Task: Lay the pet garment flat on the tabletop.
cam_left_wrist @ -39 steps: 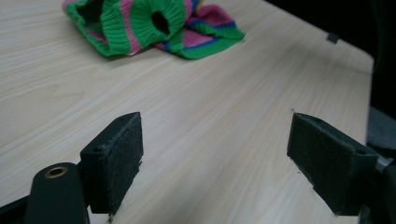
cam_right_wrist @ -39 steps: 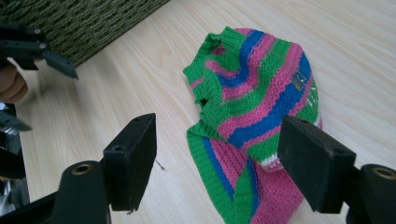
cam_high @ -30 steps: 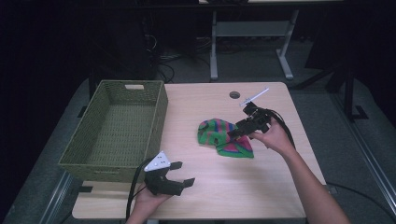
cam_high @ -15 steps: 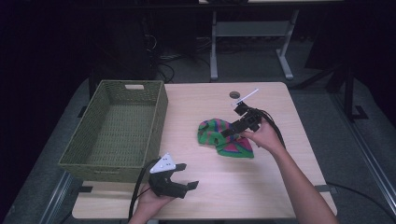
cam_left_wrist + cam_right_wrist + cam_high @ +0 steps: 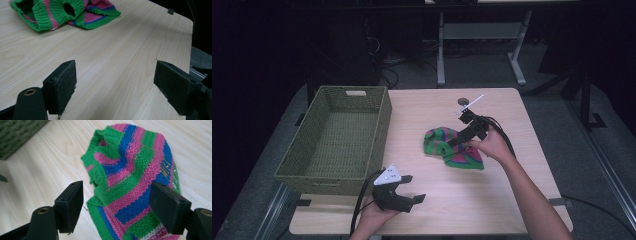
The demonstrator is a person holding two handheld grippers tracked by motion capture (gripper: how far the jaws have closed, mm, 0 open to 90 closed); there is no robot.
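High view: the bench (image 5: 517,200) carries a green wicker basket (image 5: 337,140) at left and a striped knit garment (image 5: 452,147) mid-bench. The right tool (image 5: 462,135) hangs wide over it; the left tool (image 5: 412,192) gapes wide near the front edge.

Item: knitted garment (image 5: 452,147), ribbed, striped green, pink and blue, with a patch of white patterning at one edge. Condition: crumpled in a loose heap, cuffed openings gaping toward my left tongs (image 5: 115,86). Location: flat on the desk (image 5: 512,105), right of centre, well apart from the woven basket (image 5: 337,137). My right tongs (image 5: 117,205) hang spread just above it.
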